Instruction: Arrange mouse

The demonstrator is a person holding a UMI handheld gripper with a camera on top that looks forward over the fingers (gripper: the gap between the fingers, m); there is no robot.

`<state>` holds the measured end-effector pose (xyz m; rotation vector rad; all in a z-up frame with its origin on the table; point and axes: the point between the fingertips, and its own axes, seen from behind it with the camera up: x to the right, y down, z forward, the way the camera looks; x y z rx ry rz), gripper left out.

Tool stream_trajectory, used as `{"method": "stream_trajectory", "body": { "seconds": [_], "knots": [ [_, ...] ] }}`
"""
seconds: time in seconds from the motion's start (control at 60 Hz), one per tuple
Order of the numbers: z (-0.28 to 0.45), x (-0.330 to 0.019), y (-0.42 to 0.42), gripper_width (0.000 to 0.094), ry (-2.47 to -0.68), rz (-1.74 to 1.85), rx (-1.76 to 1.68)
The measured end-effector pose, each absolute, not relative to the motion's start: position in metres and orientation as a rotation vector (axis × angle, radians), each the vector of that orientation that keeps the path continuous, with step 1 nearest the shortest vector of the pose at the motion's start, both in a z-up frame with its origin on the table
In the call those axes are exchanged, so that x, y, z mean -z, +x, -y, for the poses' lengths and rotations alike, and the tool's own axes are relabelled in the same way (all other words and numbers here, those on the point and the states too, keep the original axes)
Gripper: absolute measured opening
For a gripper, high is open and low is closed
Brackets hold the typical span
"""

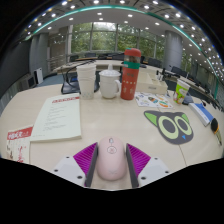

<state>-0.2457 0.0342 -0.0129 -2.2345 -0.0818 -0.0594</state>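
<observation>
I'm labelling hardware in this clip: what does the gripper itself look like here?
The gripper shows two white fingers, broad and angular, spreading outward at the bottom of the view. Each carries a magenta pad on its inner face, wedge-shaped and narrowing forward. No cables, markings, hand or sleeve are visible.

Pink mouse (pixel 112 158); red-green bottle (pixel 130 74); white mug (pixel 109 83); black cat-face mousepad (pixel 172 126).

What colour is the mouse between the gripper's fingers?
Pale pink, seen in the gripper view: the mouse sits between the open gripper fingers.
</observation>
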Motion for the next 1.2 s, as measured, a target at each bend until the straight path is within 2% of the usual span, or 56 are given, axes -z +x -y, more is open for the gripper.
{"method": "stream_trajectory", "body": {
  "seconds": [0.017,0.1,0.283,0.383,0.467,0.683,0.783,0.883,1.15,1.2],
  "knots": [
    [-0.034,0.014,-0.248,0.0486,-2.237,0.083,0.041],
    [-0.035,0.014,-0.249,0.0465,-2.24,0.095,0.037],
    [-0.036,0.013,-0.252,0.0342,-2.255,0.122,0.031],
    [-0.033,0.005,-0.254,0.0319,-2.261,0.14,-0.013],
    [-0.035,-0.025,-0.254,0.0313,-2.216,0.174,-0.04],
    [-0.068,-0.145,-0.19,0.0313,-2.043,0.129,-0.11],
    [-0.093,-0.163,-0.135,0.0311,-2.016,0.102,-0.091],
    [-0.119,-0.142,-0.084,0.0311,-2.037,0.073,-0.068],
    [-0.142,-0.03,-0.01,0.0317,-2.169,0.069,-0.024],
    [-0.142,-0.016,-0.008,0.0351,-2.185,0.077,-0.032]
  ]
}}
